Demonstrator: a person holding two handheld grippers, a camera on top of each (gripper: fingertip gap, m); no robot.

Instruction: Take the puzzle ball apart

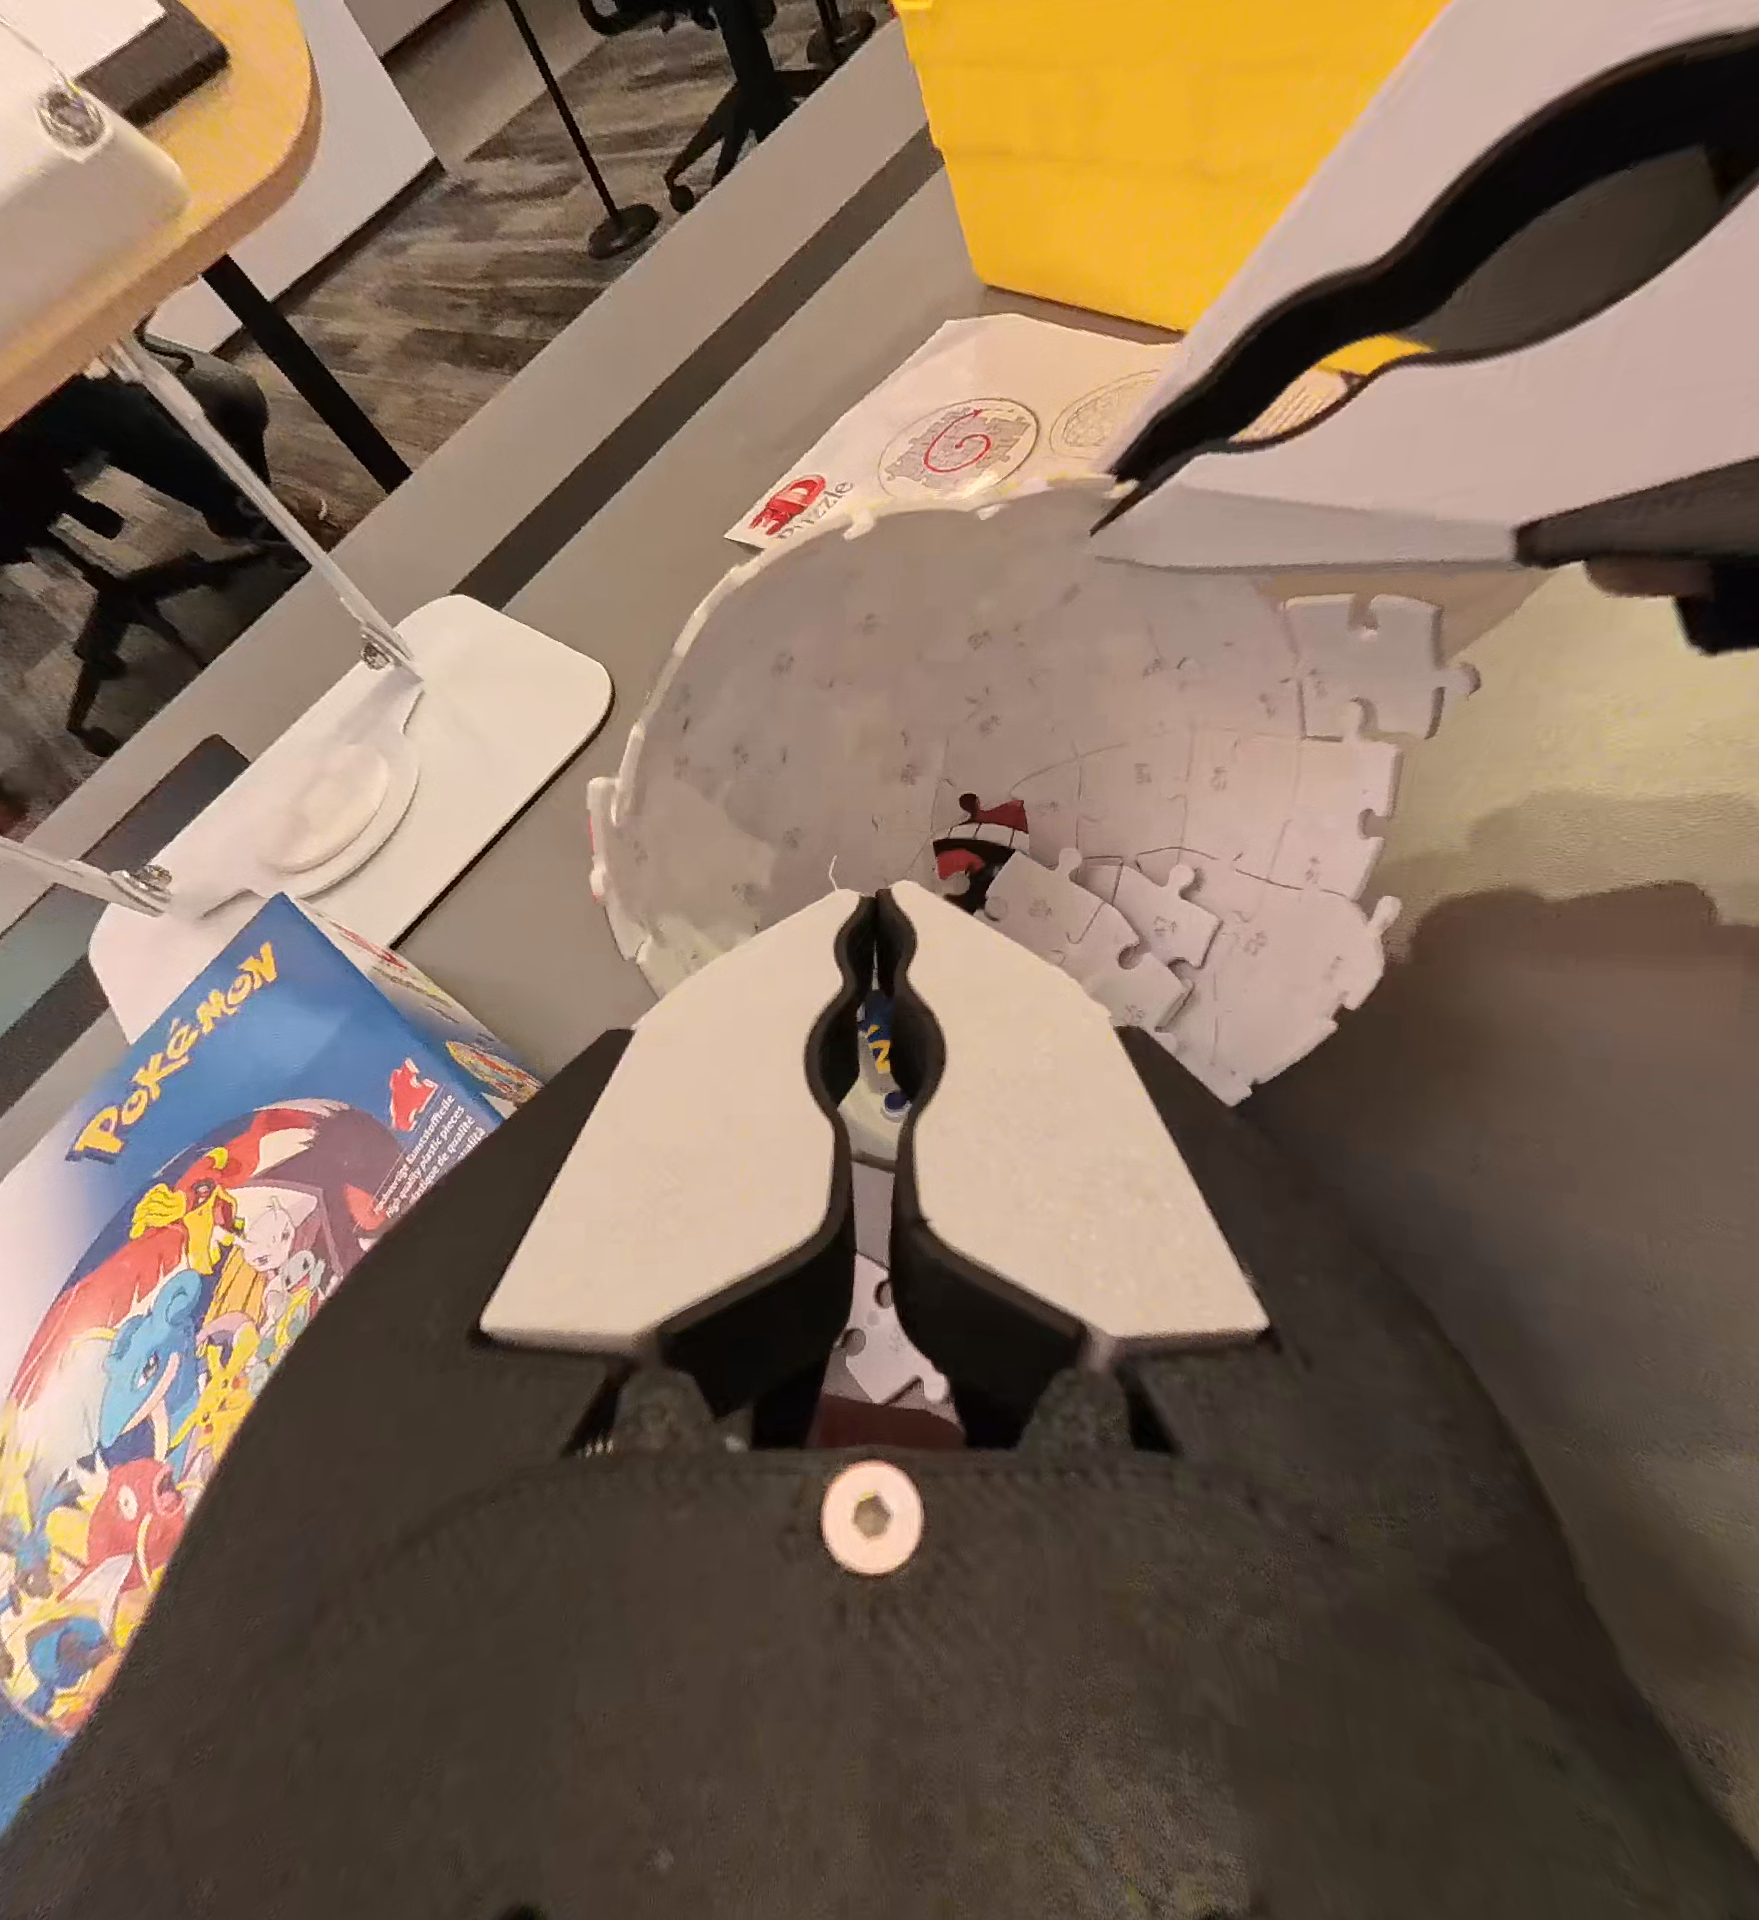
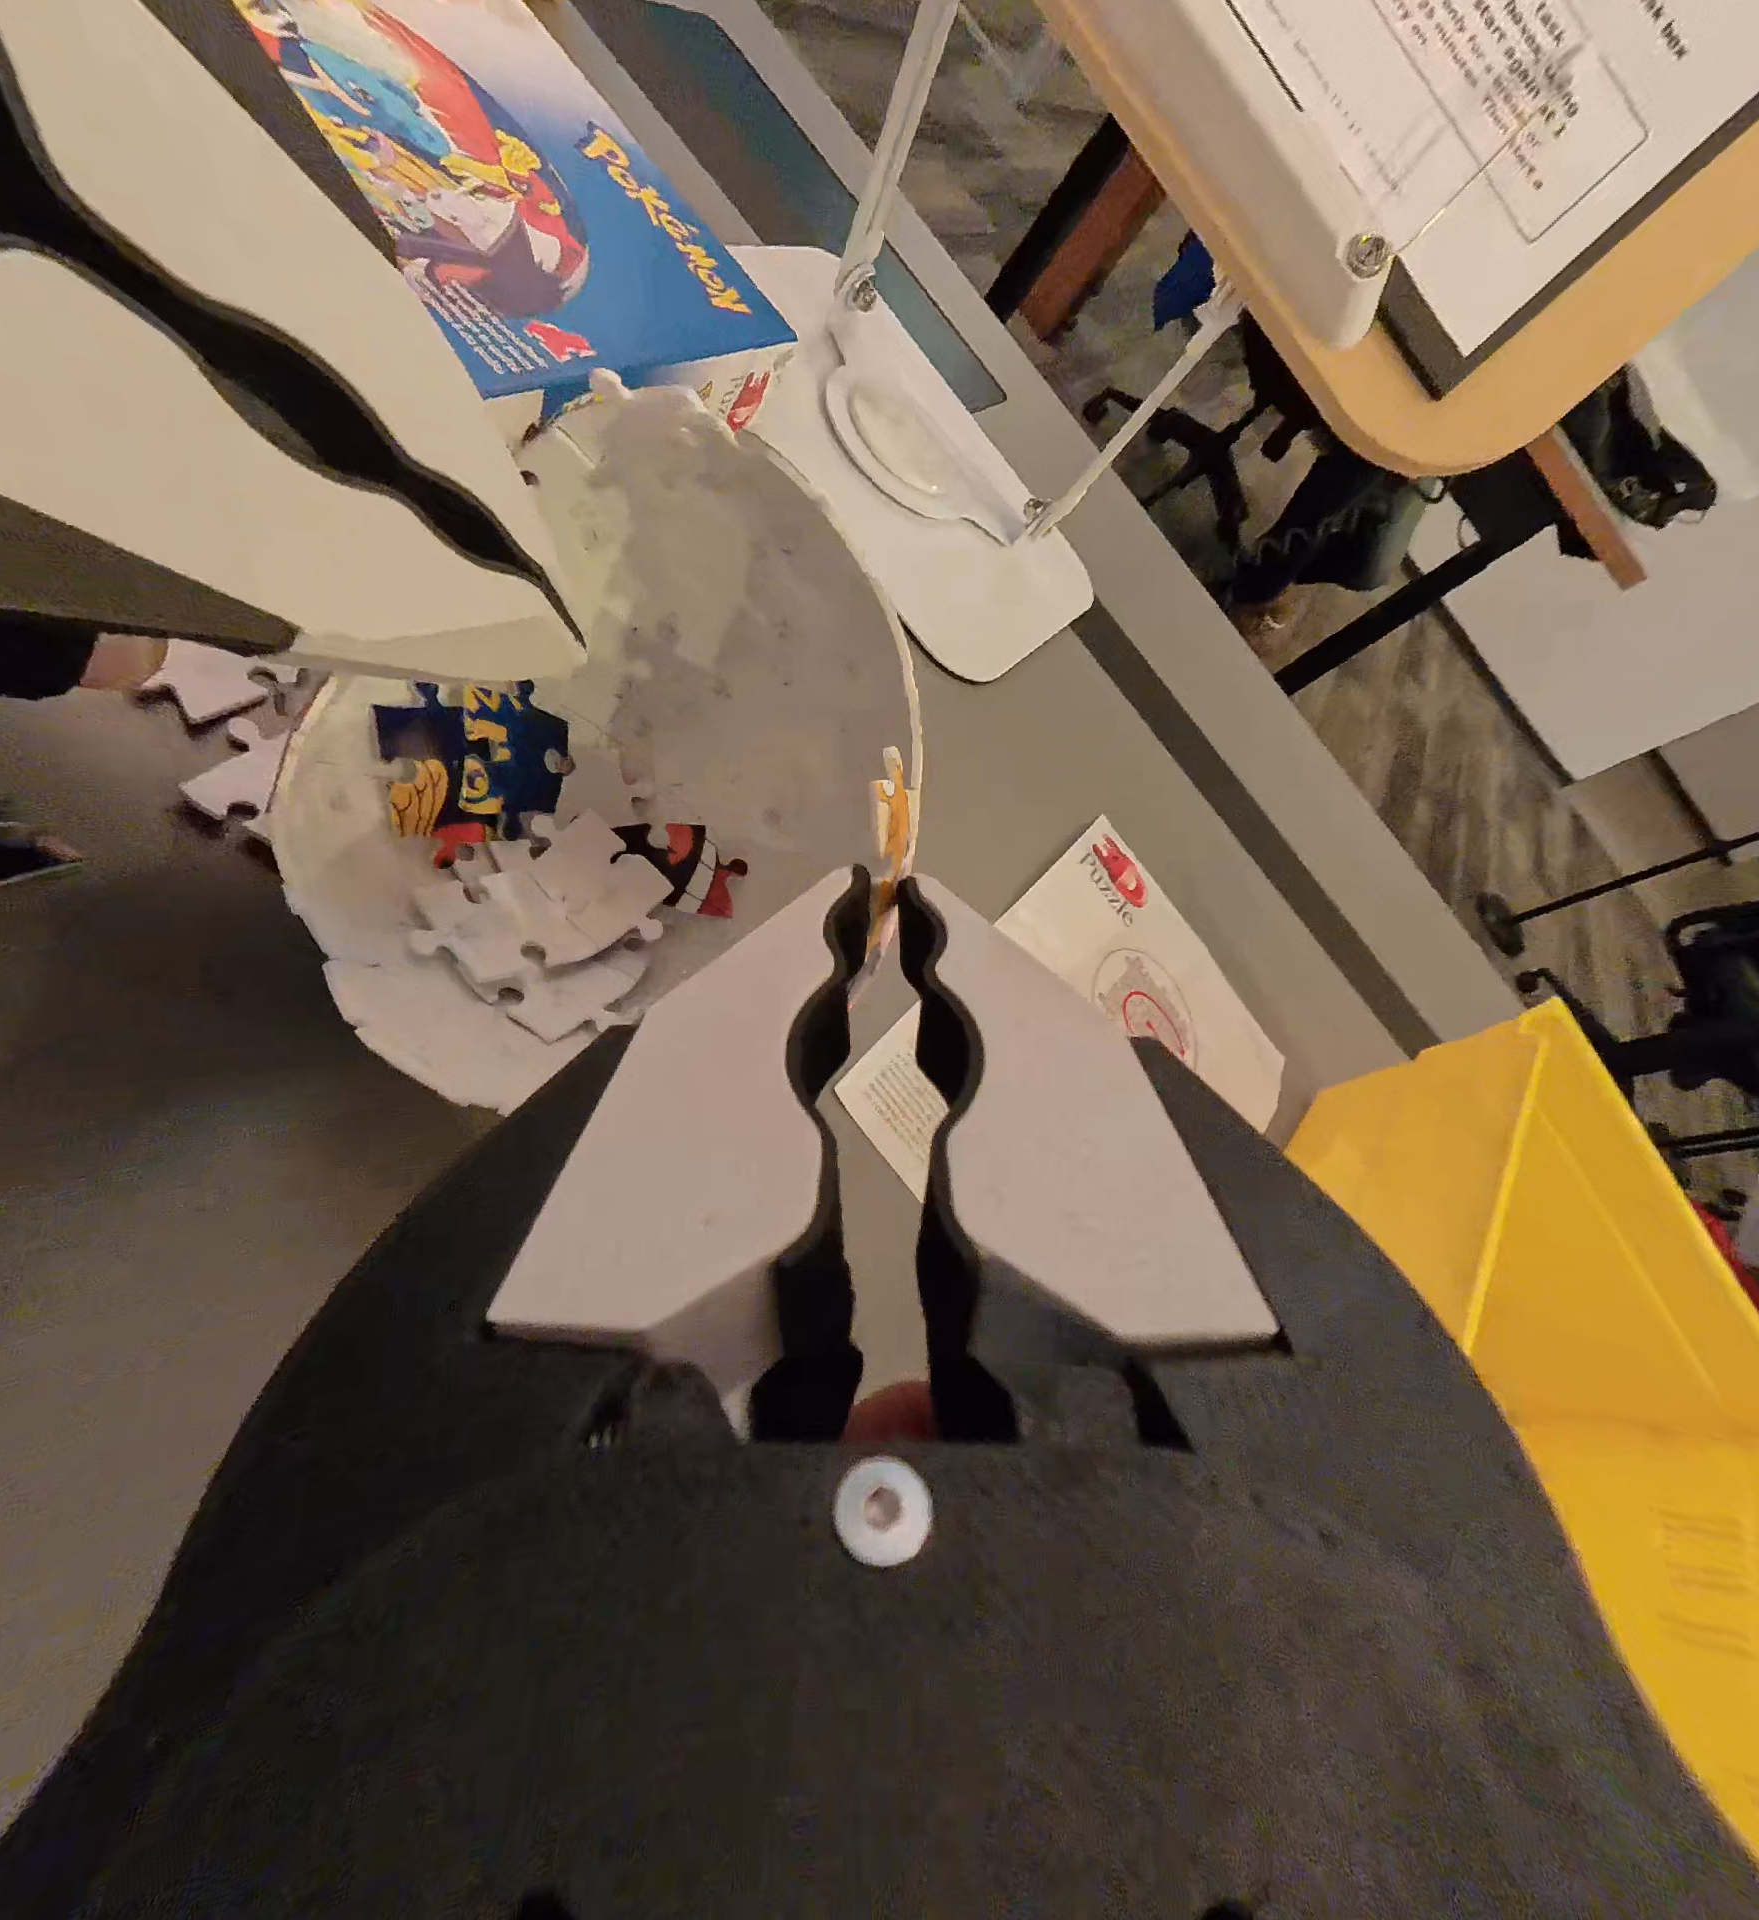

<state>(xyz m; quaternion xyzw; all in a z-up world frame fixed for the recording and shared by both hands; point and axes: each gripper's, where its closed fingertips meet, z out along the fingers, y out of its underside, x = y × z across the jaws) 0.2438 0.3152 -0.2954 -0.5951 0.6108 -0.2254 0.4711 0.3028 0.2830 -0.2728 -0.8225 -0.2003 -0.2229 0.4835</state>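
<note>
The puzzle ball is an open white half shell (image 1: 854, 707) on the grey table, and it also shows in the right wrist view (image 2: 750, 623). Loose pieces (image 1: 1114, 914) lie inside it, white side up, with a red and black piece (image 2: 688, 862) and joined blue and yellow pieces (image 2: 470, 748). My right gripper (image 2: 885, 894) is shut on an orange piece (image 2: 893, 821) standing edge-on at the shell's rim. It reaches the far rim in the left wrist view (image 1: 1114, 499). My left gripper (image 1: 875, 904) is shut over the shell's near rim. A blue and yellow piece (image 1: 880, 1044) shows through the hollow between its fingers.
A blue puzzle box (image 1: 179, 1195) stands left of the shell. A yellow bin (image 2: 1581, 1299) and a white leaflet (image 2: 1145, 956) lie beside the right gripper. A white stand base (image 1: 387, 748) sits at the table edge. Loose white pieces (image 2: 220, 686) lie outside the shell. Left tips to right tips: about 8 cm.
</note>
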